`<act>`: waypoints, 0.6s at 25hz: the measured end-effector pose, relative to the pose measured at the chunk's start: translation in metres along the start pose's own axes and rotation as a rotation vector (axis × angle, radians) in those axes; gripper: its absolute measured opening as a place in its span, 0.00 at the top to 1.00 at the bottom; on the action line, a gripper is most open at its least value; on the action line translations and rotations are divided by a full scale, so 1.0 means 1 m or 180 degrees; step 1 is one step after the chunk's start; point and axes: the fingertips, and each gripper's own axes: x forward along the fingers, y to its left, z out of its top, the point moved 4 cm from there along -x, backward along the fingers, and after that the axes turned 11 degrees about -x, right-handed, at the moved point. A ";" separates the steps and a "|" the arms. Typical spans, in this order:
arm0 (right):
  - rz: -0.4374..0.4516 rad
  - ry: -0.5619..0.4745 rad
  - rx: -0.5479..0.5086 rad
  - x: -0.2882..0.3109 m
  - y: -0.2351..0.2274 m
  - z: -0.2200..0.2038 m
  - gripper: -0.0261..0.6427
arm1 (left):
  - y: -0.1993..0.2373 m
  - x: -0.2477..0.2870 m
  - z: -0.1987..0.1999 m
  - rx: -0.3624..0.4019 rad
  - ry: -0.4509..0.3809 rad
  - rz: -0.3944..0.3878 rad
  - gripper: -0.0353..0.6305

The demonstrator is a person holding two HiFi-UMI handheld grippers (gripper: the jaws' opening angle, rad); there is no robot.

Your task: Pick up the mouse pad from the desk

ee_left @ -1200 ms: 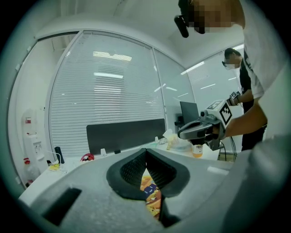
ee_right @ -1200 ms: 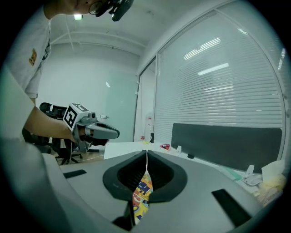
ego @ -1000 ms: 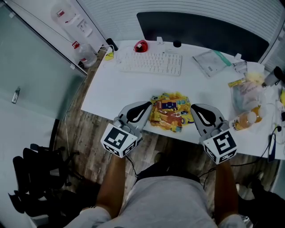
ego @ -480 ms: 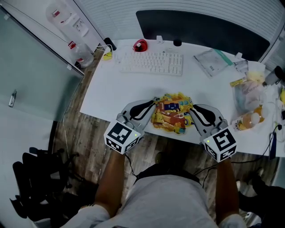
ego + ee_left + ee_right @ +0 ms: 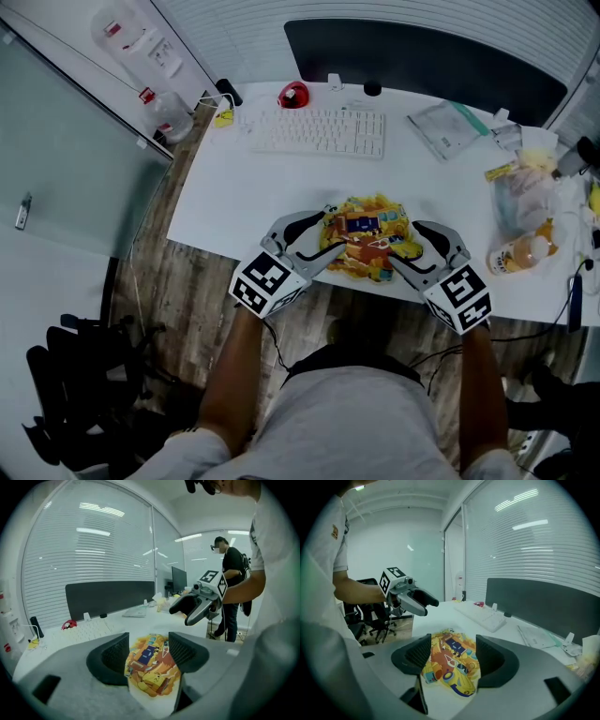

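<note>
the left gripper [image 5: 324, 240] and right gripper [image 5: 405, 244] cover both side edges of the mouse pad [image 5: 364, 234].

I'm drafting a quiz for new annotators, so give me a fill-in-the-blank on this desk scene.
1. The yellow cartoon-print mouse pad lies on the white ___.
2. Beyond it, the flat white slab of keys is a ___.
3. The small computer mouse near that slab's left end is coloured ___.
Missing words: desk; keyboard; red.

No lettering is legible, even on the mouse pad [image 5: 364, 234].
</note>
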 end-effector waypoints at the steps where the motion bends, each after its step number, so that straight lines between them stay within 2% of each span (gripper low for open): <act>1: 0.0030 0.0061 -0.0024 0.002 0.001 -0.004 0.57 | 0.000 0.002 -0.004 -0.0001 0.0057 -0.0027 0.54; 8: 0.0175 0.0489 -0.0142 0.018 0.006 -0.028 0.50 | 0.003 0.010 -0.030 -0.0001 0.0413 -0.0146 0.39; 15: 0.0333 0.0882 -0.0144 0.026 0.007 -0.054 0.46 | 0.005 0.020 -0.058 -0.0023 0.0804 -0.0272 0.30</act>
